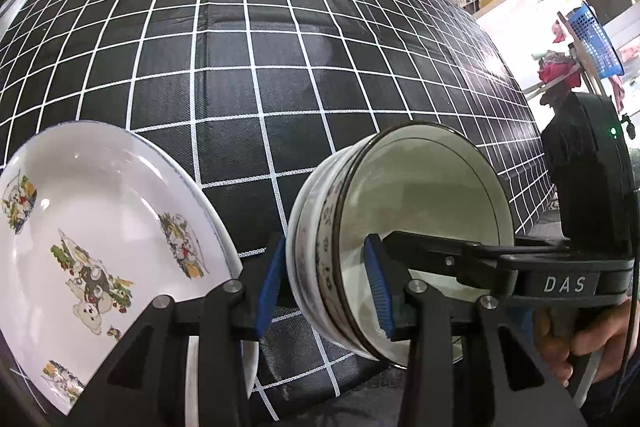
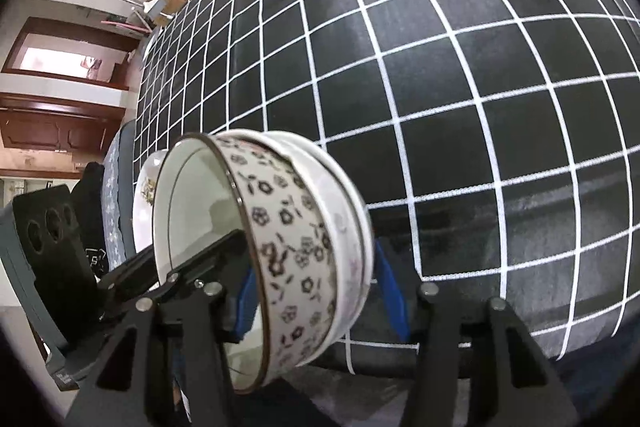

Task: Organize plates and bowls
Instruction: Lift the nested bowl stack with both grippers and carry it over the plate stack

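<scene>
Glossy white ceramic bowls [image 1: 320, 247], floral-banded and nested, tilt on edge; I see my left gripper [image 1: 326, 291] and right gripper [image 2: 320, 295] both clamping them beside the cartoon-printed plate [image 1: 100, 227].

Bowls [image 2: 288, 247]: glazed ceramic, glossy, dark floral print outside. Plate [image 1: 100, 227] at 8 o'clock in left view: glossy white glaze, printed decals. Tablecloth [image 1: 280, 67]: matt woven black cloth. Gripper pads [image 1: 376, 287]: ribbed blue rubber-like; arms matt black plastic.

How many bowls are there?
2, nested on their side: the flowered bowl sits inside an outer bowl, both pinched by the fingers of two grippers. Others may be hidden.
</scene>
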{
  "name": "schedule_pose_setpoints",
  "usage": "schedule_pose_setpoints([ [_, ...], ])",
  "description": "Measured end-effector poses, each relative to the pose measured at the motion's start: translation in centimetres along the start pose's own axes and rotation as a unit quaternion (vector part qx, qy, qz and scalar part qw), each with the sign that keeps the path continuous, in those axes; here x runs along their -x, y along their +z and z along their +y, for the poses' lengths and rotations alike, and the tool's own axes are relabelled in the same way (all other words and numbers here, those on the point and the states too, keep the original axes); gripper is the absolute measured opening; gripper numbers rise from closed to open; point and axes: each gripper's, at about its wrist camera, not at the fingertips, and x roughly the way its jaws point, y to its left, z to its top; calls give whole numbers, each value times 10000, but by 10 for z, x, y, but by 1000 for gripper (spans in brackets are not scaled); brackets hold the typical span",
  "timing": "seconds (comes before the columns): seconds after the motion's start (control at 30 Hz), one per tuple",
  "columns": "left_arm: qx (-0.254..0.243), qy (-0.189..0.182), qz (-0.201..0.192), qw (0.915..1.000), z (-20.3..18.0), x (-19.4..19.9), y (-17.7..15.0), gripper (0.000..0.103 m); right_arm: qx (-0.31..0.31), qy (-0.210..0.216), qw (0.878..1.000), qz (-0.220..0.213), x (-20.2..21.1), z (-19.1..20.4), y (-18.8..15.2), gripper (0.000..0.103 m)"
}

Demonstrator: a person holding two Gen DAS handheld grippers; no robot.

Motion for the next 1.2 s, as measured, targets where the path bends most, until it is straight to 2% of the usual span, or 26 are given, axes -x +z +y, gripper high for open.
schedule_pose_setpoints([
  [0.3, 216, 32, -34, 9998, 4, 4, -8, 34, -347, -86, 9994, 30, -2, 4, 1, 55],
  [0.4, 240, 146, -50, 9996, 1, 6, -11, 35, -389, -85, 9992, 23, -3, 9, 4, 55],
  [0.47, 231, 290, -99, 9993, -4, 8, -13, 35, -377, -102, 9992, 7, -3, 12, 4, 55],
  [0.7, 356, 248, -192, 9989, -7, 18, -12, 35, -215, -43, 9997, -129, 6, 27, 3, 54],
  [0.97, 435, 311, -513, 9973, -4, 54, -7, 35, 239, 0, 9995, -214, 17, 71, 4, 54],
  [1.2, 701, 492, -812, 9930, 24, 95, -16, 35, 670, 148, 9976, -18, -3, 119, 7, 54],
])
